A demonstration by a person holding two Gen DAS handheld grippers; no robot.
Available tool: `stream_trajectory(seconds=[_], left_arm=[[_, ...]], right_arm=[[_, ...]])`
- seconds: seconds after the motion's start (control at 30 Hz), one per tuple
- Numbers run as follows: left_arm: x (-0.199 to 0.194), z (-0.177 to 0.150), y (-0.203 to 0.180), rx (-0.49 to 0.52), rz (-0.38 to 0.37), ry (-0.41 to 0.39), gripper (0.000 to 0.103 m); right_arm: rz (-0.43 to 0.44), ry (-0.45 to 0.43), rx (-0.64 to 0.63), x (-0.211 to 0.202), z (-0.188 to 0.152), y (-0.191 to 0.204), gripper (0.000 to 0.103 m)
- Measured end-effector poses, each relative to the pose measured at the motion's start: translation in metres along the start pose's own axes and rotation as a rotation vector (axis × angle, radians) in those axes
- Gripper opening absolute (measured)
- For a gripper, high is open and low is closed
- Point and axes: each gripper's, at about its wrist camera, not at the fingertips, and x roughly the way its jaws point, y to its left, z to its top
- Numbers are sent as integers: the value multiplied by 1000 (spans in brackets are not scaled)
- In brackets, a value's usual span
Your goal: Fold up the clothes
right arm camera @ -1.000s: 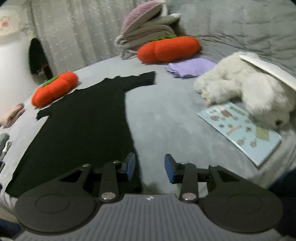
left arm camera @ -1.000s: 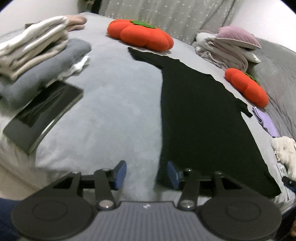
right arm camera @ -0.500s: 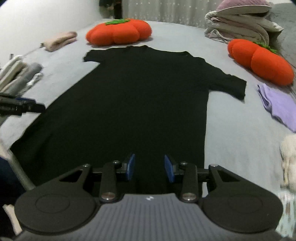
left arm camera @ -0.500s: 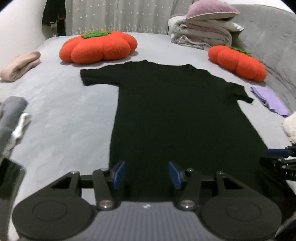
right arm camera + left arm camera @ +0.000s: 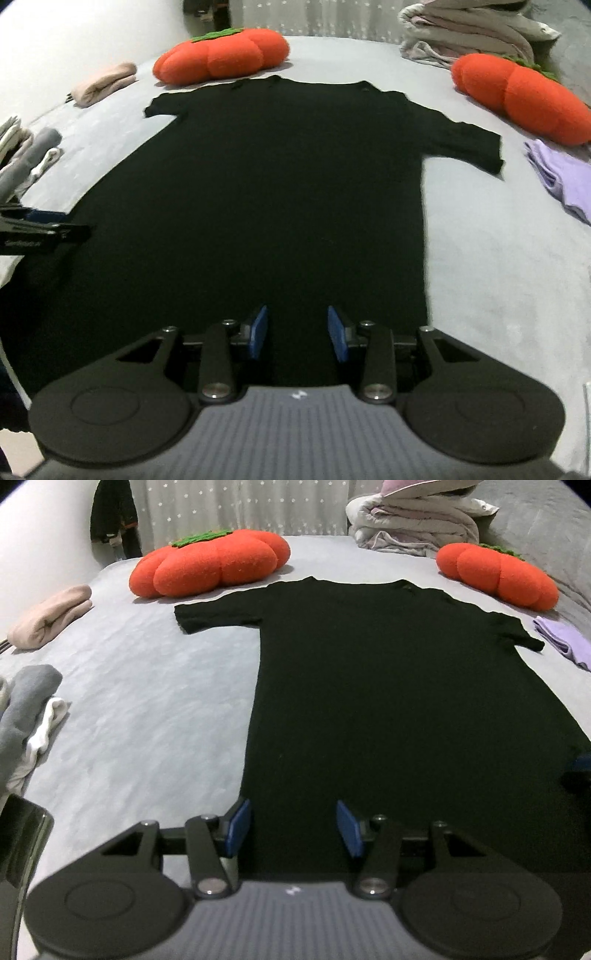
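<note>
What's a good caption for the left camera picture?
Open left tool over the black shirt spread flat on the grey bed.

- I was working in a home bedroom: a grey bed (image 5: 147, 709) and piled bedding (image 5: 417, 520).
- I saw pumpkin cushions (image 5: 210, 566) and star-dotted curtains (image 5: 240, 506).

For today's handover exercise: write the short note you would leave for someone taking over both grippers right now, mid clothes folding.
Left gripper: open, empty, over the hem of the black shirt near its left edge.
Right gripper: open, empty, over the hem nearer the right edge.
Shirt: lies flat on the grey bed, sleeves spread, collar far from you, between two orange cushions.
Done: shirt spread out; folded clothes stacked at the left.
Left: grip the hem and fold; no fold made yet.
</note>
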Motion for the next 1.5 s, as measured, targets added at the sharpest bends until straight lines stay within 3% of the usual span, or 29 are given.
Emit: stream_trajectory(seconds=[0.23, 0.4, 0.63, 0.87, 1.07, 1.23, 1.37, 1.5], left_arm=[[-1, -4, 2, 26, 13, -12, 53], [-2, -6, 7, 7, 21, -5, 58], [-3, 4, 15, -27, 8, 23, 58], [0, 32, 29, -62, 15, 26, 59], [16, 77, 35, -180, -147, 53, 63], [55, 100, 23, -199, -167, 41, 69], [80, 93, 9, -107, -95, 89, 69], [79, 87, 12, -79, -104, 79, 69]], right_arm=[[-41, 25, 166, -15, -5, -50, 36], [-28, 44, 218, -23, -7, -59, 31], [-66, 44, 314, -36, -2, -78, 39], [11, 61, 190, -25, 21, -59, 40], [62, 51, 29, -9, 61, -49, 41], [60, -38, -36, 25, 89, -47, 43], [60, 17, -80, 60, 86, -49, 43], [12, 19, -101, 65, 80, -70, 60]])
